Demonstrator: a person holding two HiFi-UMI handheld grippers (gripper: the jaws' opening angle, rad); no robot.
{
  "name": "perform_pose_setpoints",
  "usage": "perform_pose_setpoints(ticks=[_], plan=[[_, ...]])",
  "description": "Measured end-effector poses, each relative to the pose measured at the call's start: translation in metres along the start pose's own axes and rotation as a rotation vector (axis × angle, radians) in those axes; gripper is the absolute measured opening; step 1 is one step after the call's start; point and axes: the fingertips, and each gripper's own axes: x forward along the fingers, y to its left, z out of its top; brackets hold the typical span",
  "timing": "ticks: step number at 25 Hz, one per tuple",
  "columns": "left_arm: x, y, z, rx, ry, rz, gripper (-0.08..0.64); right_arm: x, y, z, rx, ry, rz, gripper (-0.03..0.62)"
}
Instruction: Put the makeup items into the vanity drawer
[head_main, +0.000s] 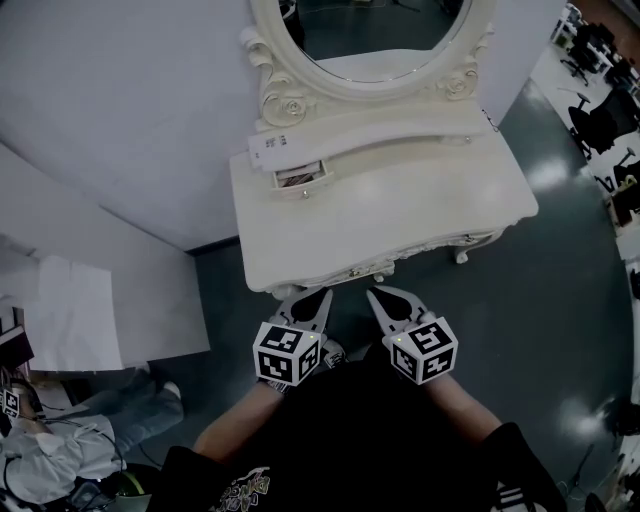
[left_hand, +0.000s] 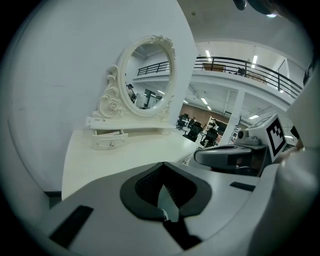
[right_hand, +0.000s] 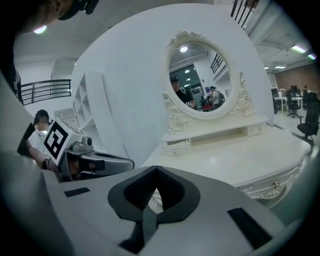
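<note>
Left grey two-jaw gripper (head_main: 318, 297): jaws closed, tips meeting, nothing between the pads. Only the small gap behind the tips is there, with white desk showing through it.

Right grey two-jaw gripper (head_main: 376, 295): same, fully closed and empty.

Both are held side by side just off the front edge of the white ornate vanity desk (head_main: 400, 215), near its middle. They are angled toward each other and touch neither the desk nor each other. Each one shows at the edge of the other's gripper view.

Small white drawer (head_main: 300, 181) with a round knob sits at the desk's back left corner, under the left end of the raised white shelf (head_main: 390, 132). It is pulled partway out. Dark patterned contents (head_main: 296, 178) are visible inside, too small to tell whether they are makeup items.

Oval white-framed mirror (head_main: 380, 30) stands on the shelf at the back edge.
</note>
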Motion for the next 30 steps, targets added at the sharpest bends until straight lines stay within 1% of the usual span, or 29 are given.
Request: perform_pose_setpoints(ticks=[9,13,23,30], plan=[[-0.001,0.009,0.009,-0.005,-0.03,0.007,0.008,0.011,0.008,0.014,-0.049,0.002,0.018,0.029],[-0.001,0.013,0.007,-0.021,-0.03,0.007,0.008,0.016,0.007,0.01,-0.045,0.021,0.02,0.029],[-0.008,0.017,0.01,-0.022,-0.039,0.019,0.008,0.02,0.013,0.015,-0.058,0.02,0.036,0.029],[-0.012,0.012,0.002,-0.025,-0.037,0.016,0.008,0.014,0.019,0.006,-0.051,0.025,0.042,0.029]])
